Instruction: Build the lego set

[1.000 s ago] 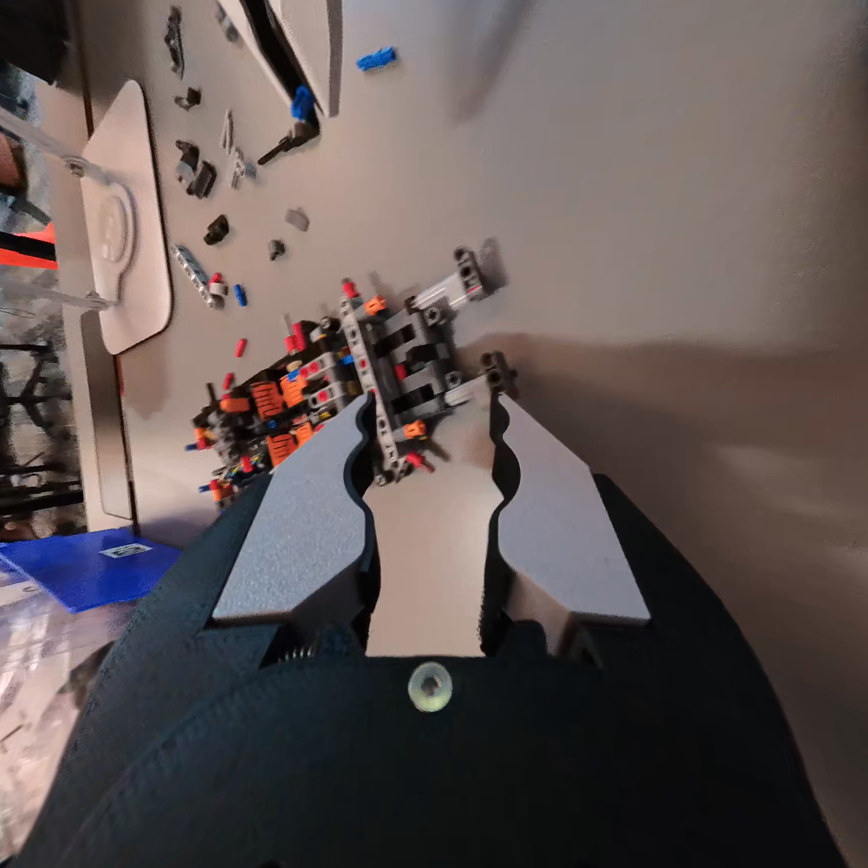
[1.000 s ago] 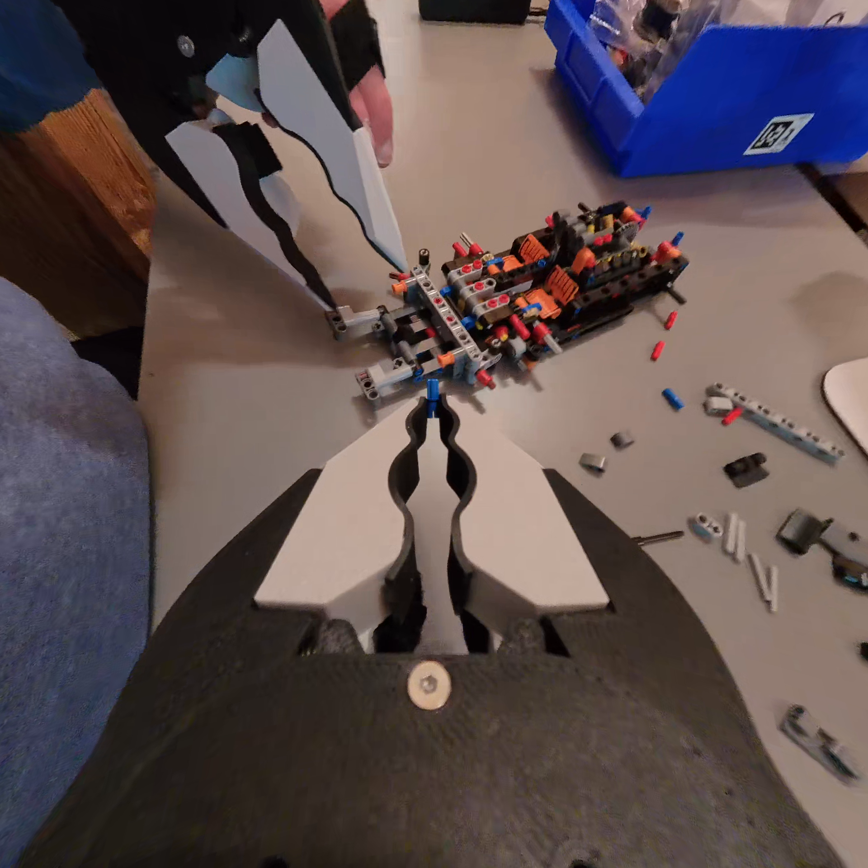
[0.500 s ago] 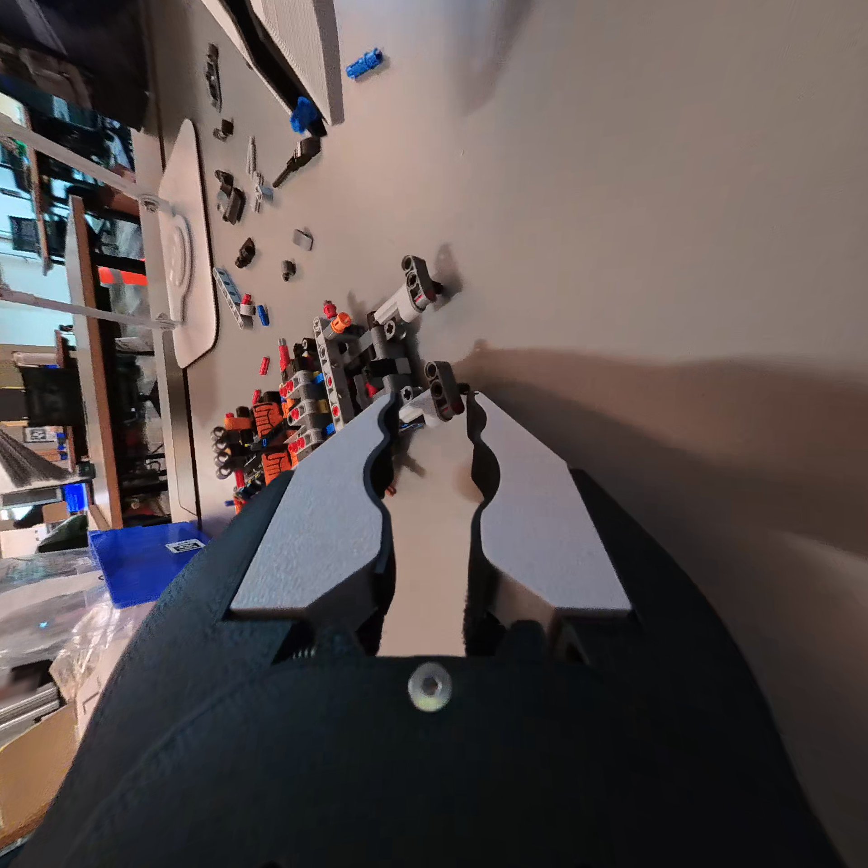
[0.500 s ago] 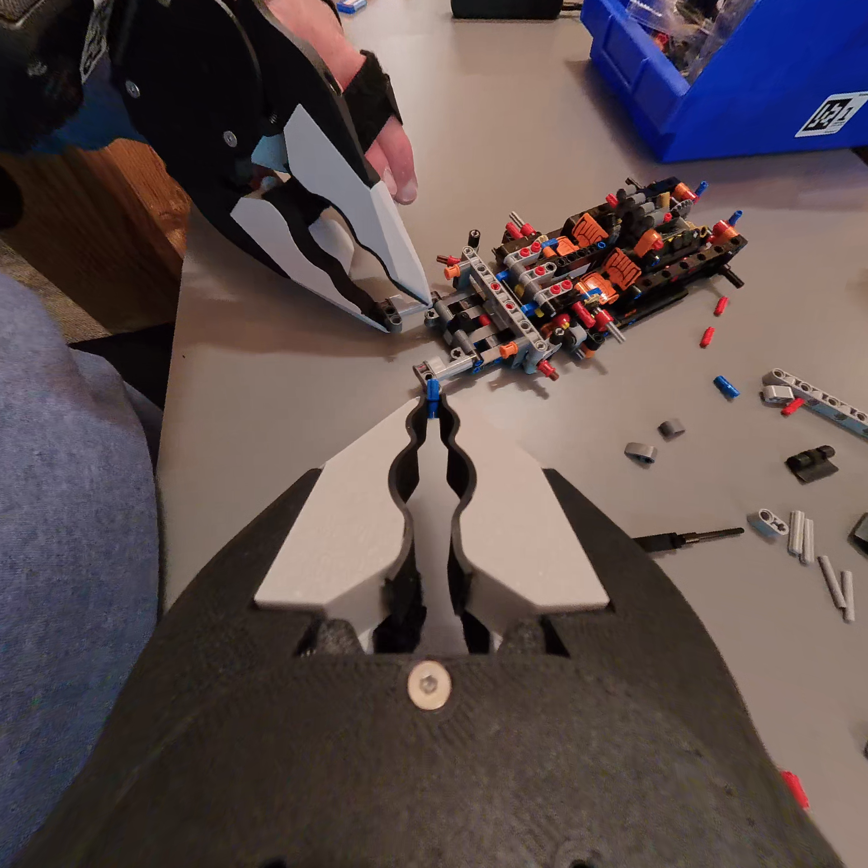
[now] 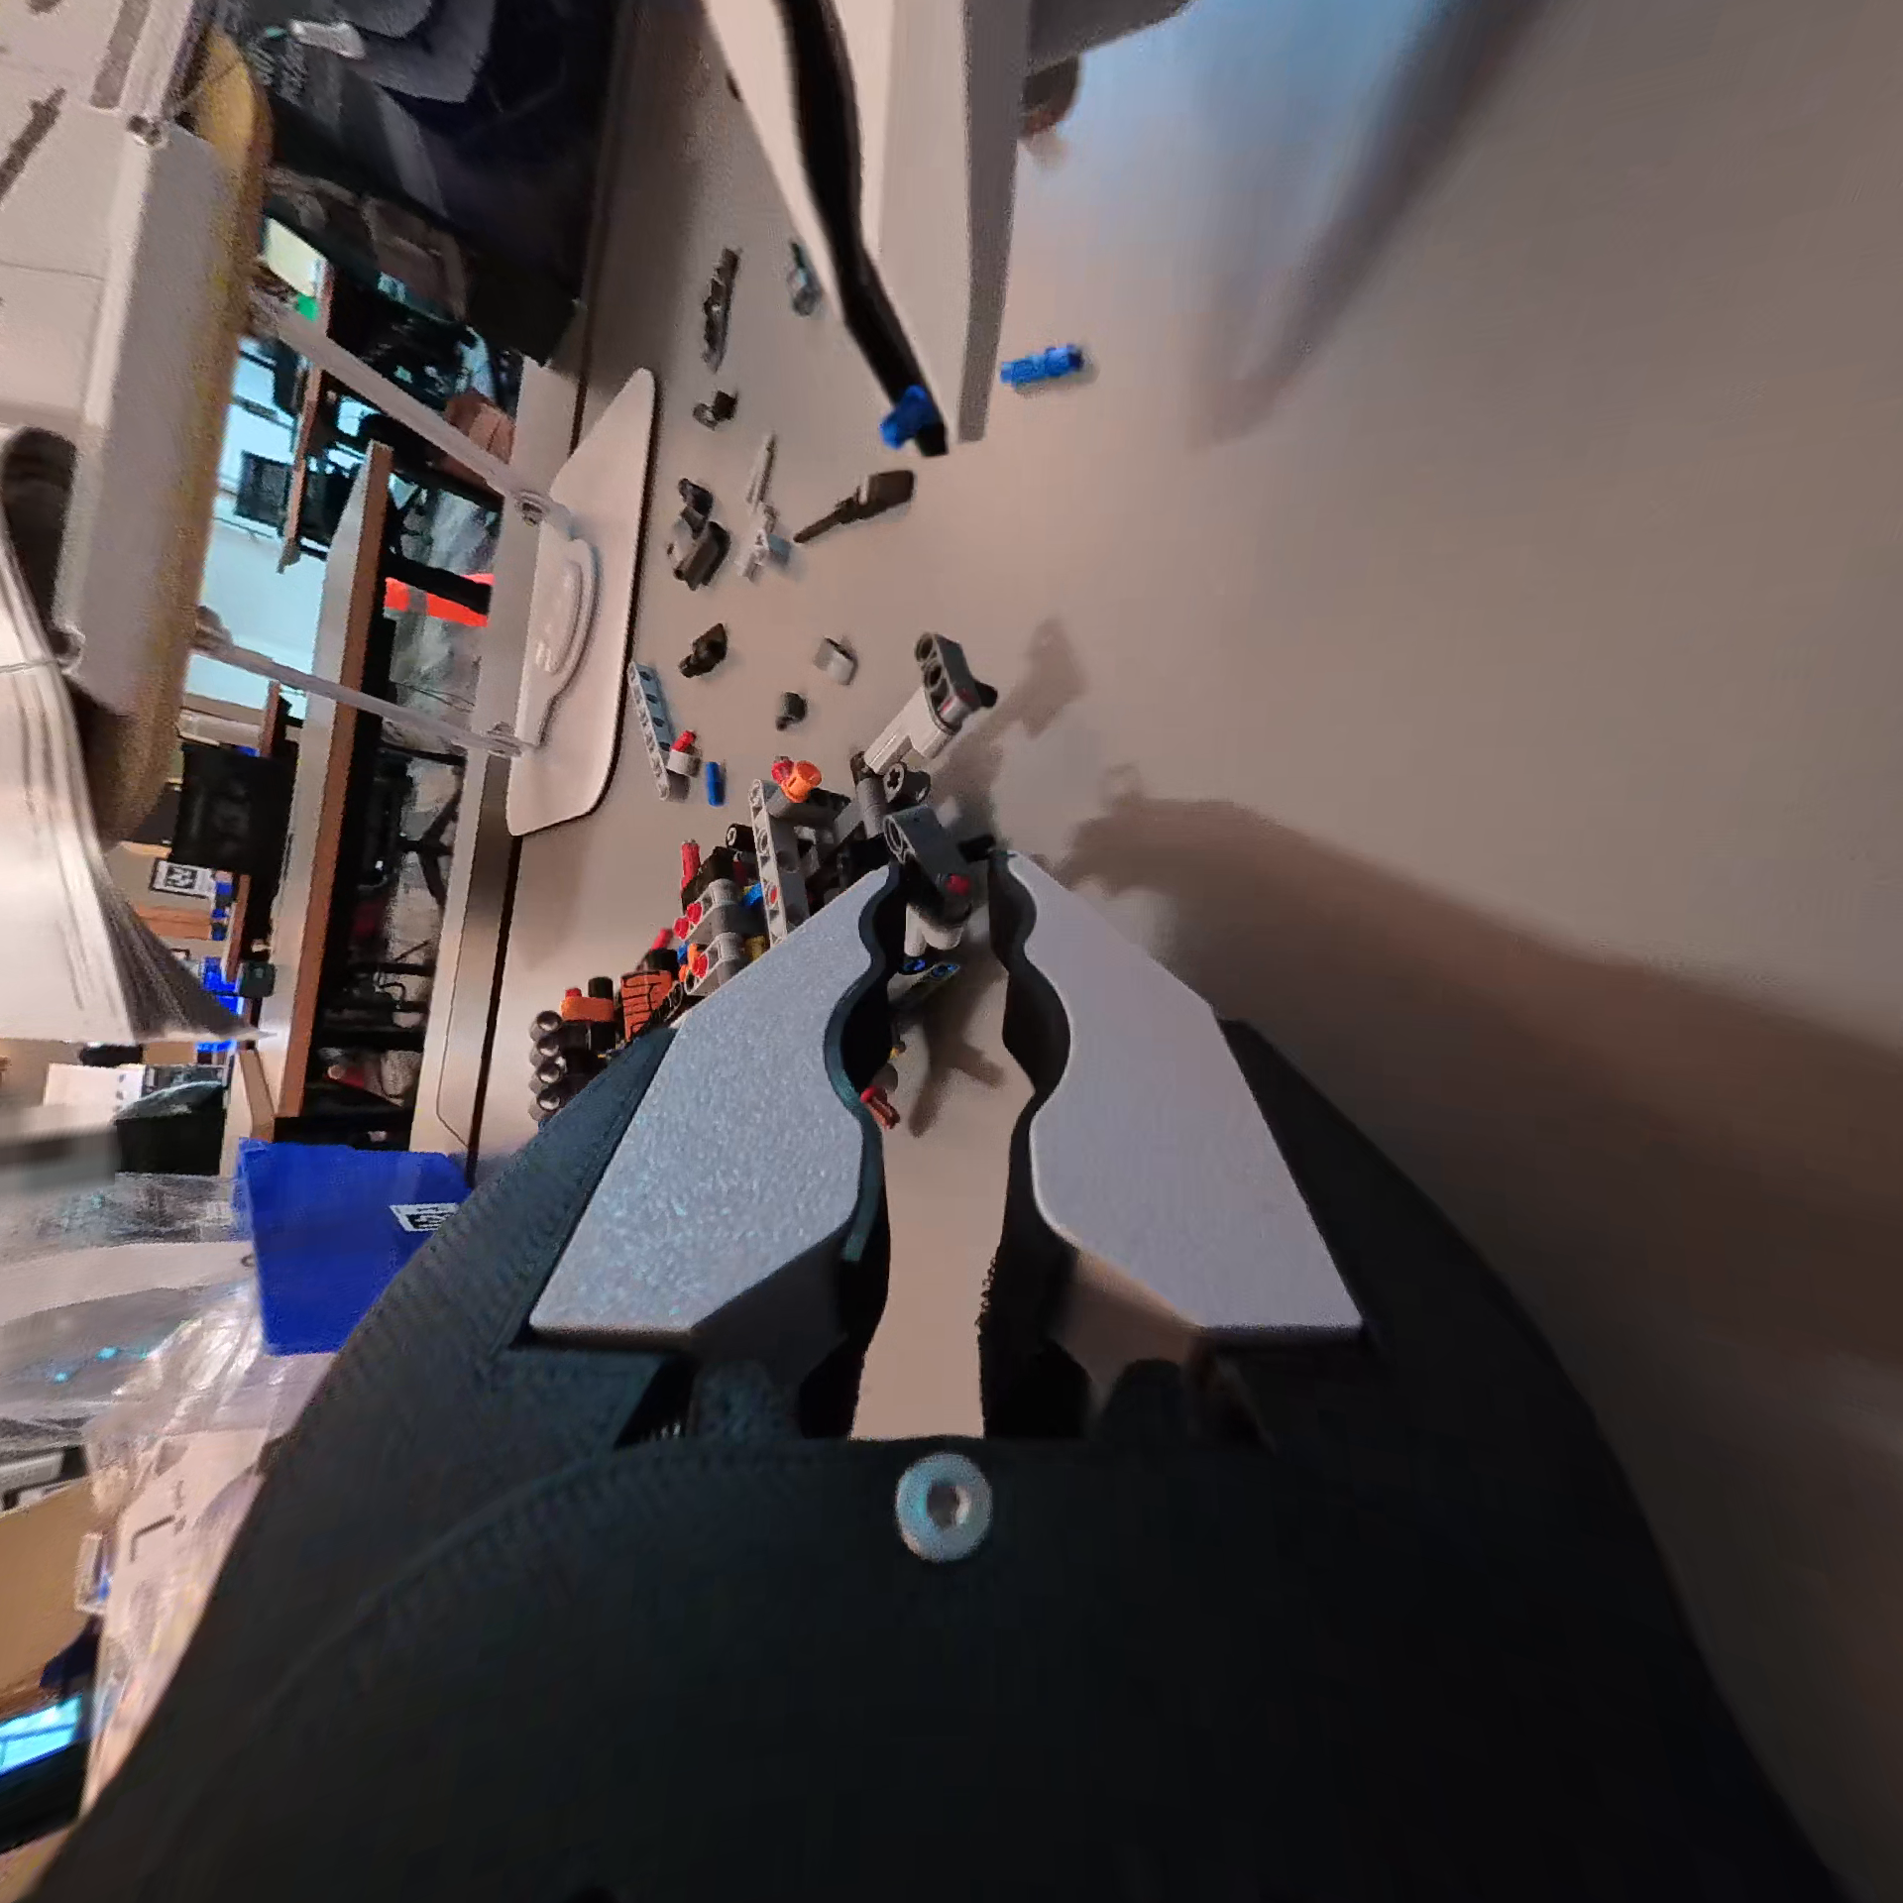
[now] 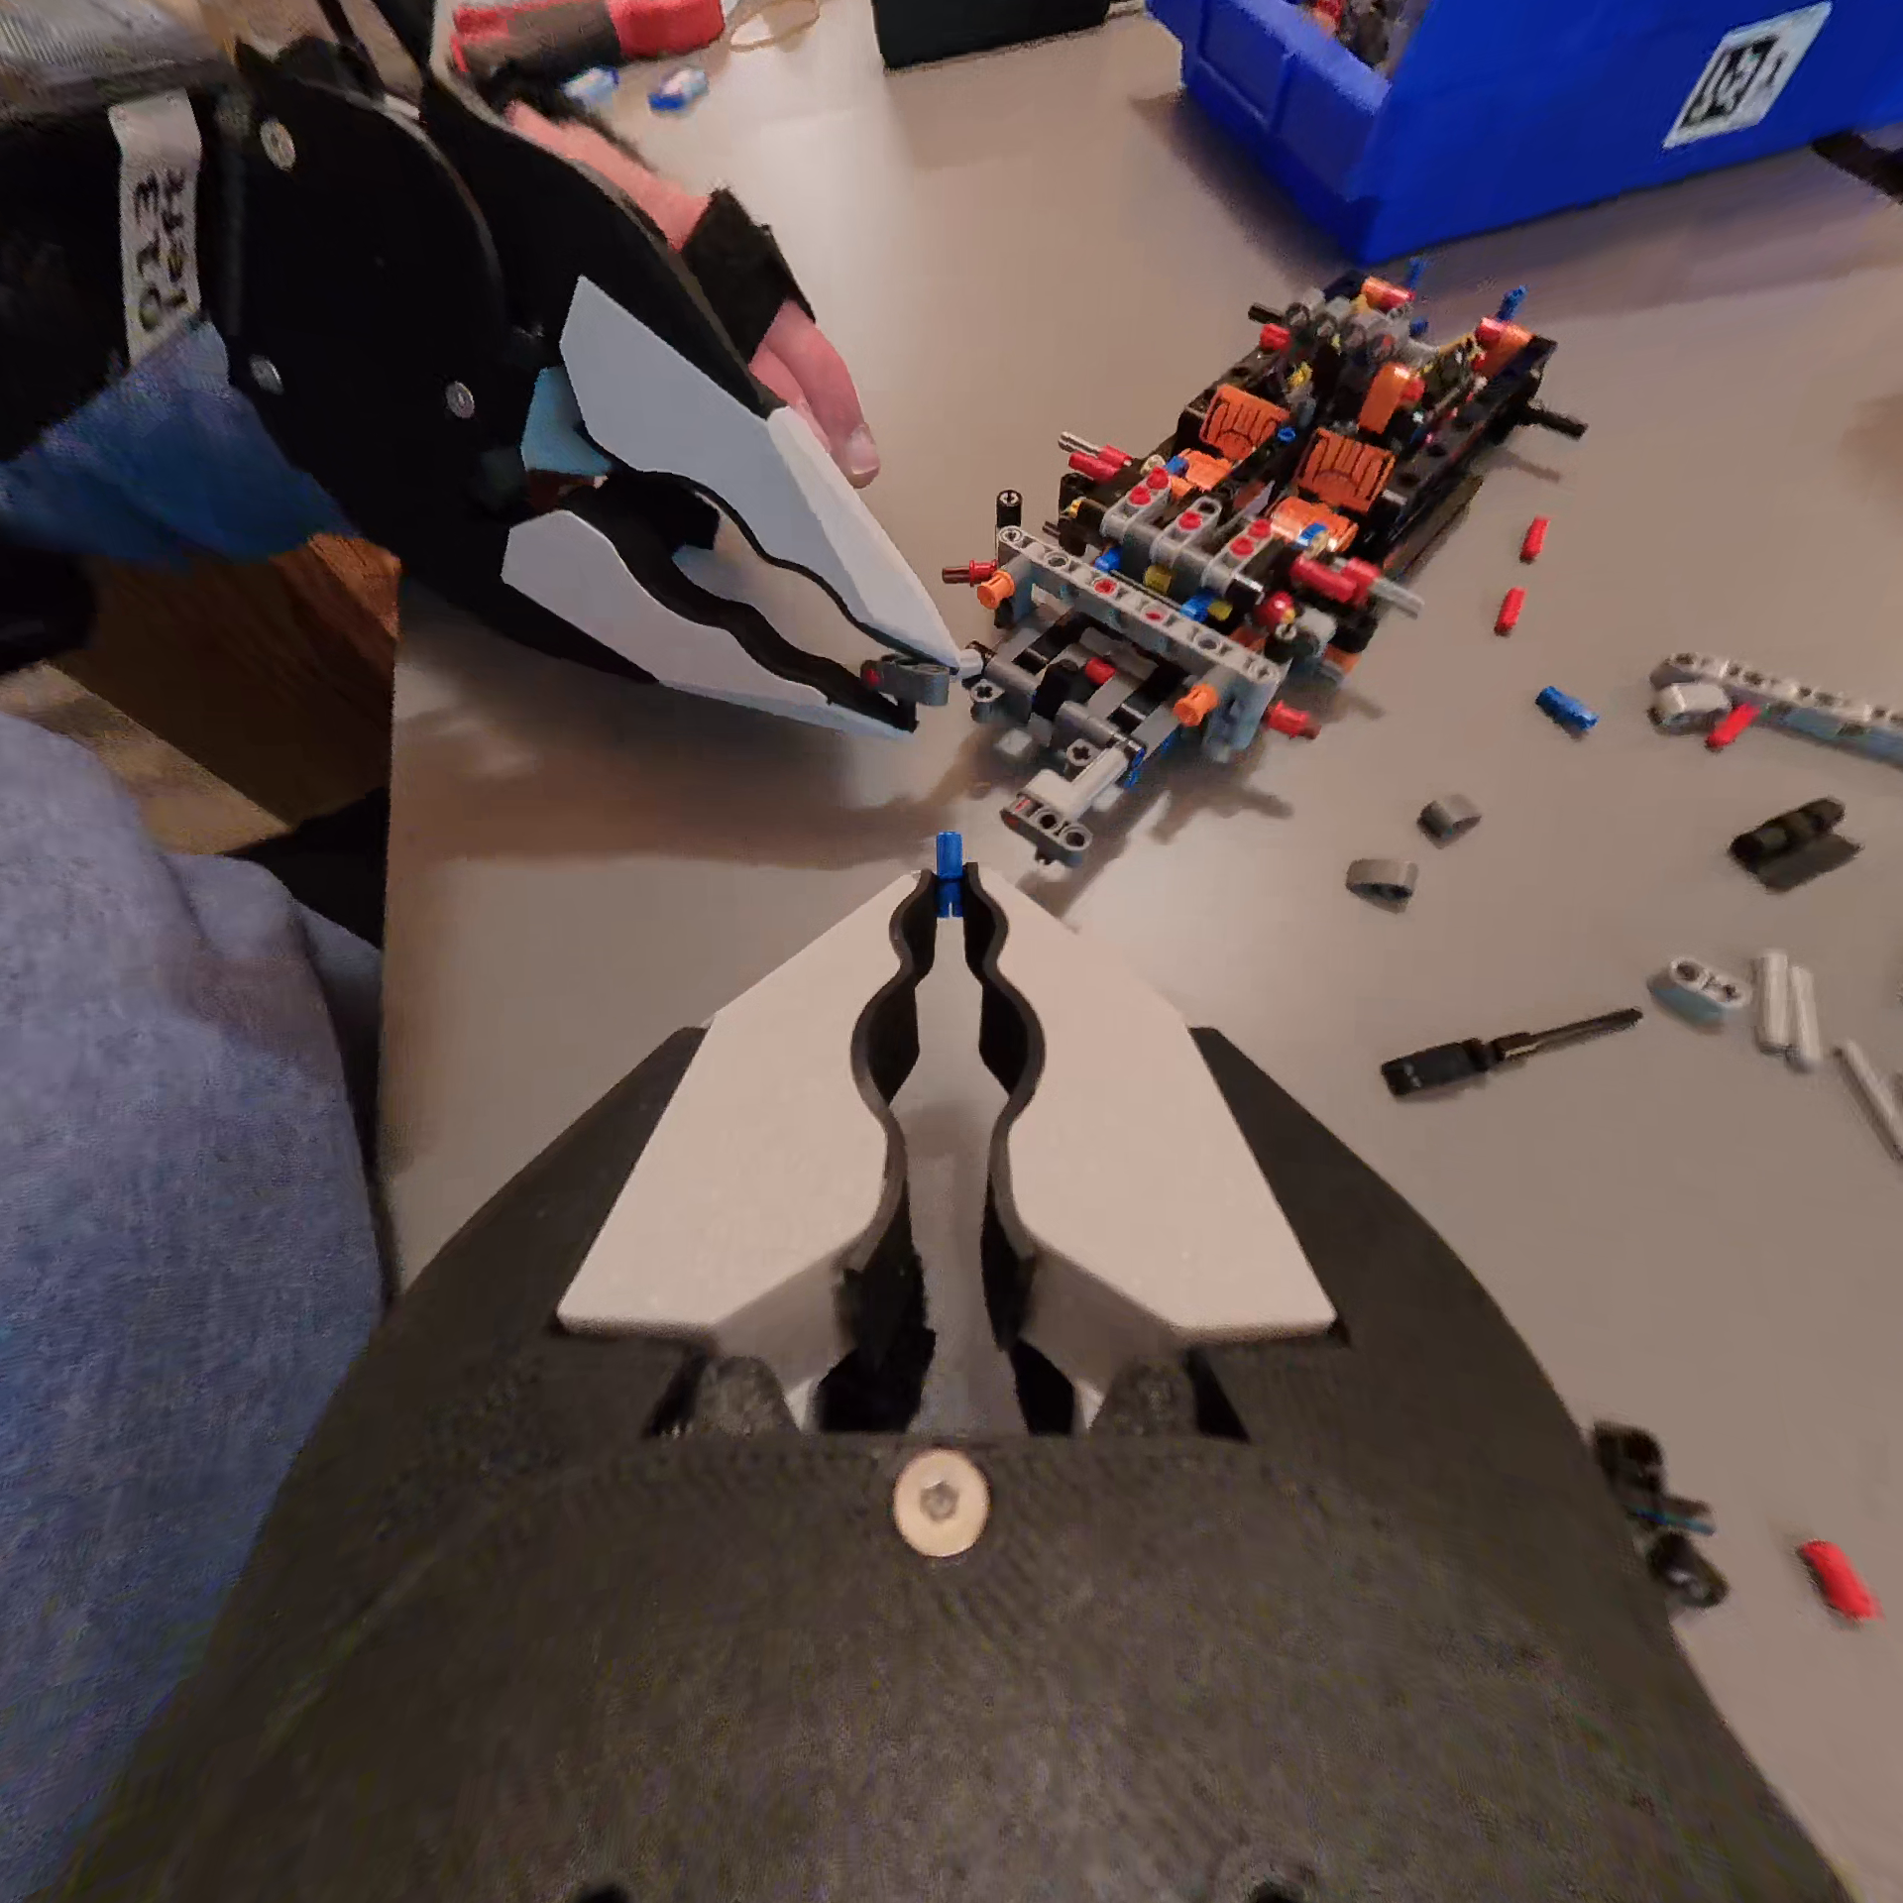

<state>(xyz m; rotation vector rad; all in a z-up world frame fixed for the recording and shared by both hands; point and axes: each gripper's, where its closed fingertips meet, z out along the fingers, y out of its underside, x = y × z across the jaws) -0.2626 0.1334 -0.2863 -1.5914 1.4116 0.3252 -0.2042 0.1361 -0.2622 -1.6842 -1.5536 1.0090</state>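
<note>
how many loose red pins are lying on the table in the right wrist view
4: two right of the lego model, one against the grey beam, one at the lower right. Others may be hidden behind the model or gripper.

Blue bin [image 6: 1524, 134] sits on grey table [image 6: 1030, 257].
</note>
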